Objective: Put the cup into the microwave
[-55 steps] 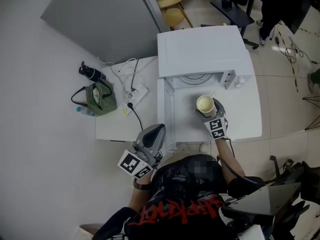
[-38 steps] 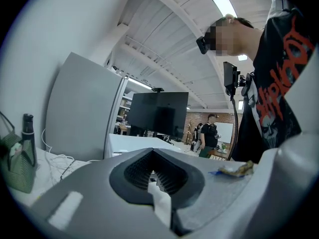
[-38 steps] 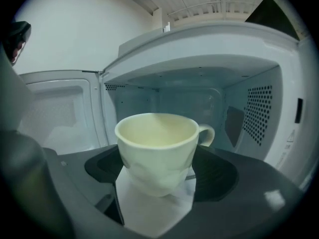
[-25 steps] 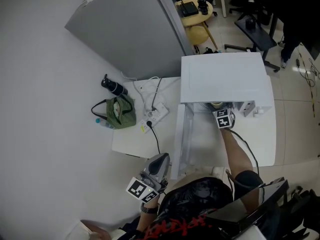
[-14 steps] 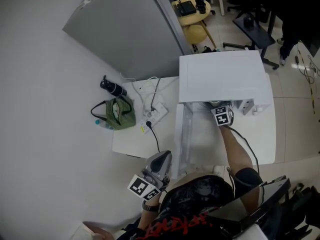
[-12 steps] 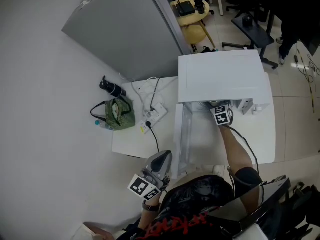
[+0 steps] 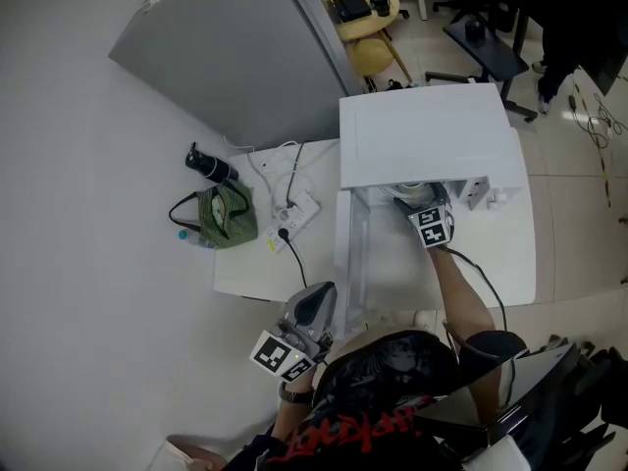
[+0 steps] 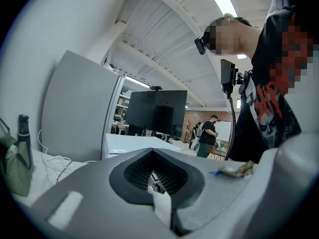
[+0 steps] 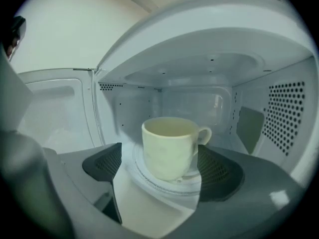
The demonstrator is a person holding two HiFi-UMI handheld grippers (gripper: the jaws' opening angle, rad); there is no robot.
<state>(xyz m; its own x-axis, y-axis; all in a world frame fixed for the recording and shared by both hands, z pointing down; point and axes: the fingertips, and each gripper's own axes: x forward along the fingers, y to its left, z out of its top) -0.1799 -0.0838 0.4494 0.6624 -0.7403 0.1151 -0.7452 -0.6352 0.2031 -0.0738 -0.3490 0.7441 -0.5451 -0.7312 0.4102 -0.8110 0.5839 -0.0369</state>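
Note:
A cream cup [image 9: 169, 148] with its handle to the right stands upright on the glass turntable [image 9: 149, 180] inside the white microwave [image 7: 422, 145]. My right gripper [image 9: 158, 172] reaches into the oven's mouth. Its jaws are opening, and the cup stands between them with a gap at the left pad [image 9: 103, 164]. In the head view the right gripper [image 7: 418, 202] sits at the cavity's front edge, and the oven's top hides the cup. My left gripper [image 7: 316, 297] hangs low at the table's near edge, shut and empty. Its pads [image 8: 132, 172] meet at the tips.
The microwave door [image 7: 345, 253] stands swung open to the left of the right arm. On the white table [image 7: 255, 268] lie a green bag [image 7: 218, 214], a black bottle [image 7: 206, 163] and a power strip with cables [image 7: 294, 207]. A grey panel [image 7: 235, 57] stands behind.
The cup, earlier held by the right gripper outside over the open door, now stands inside the microwave. The right gripper has drawn back slightly toward me. The left gripper stayed put.

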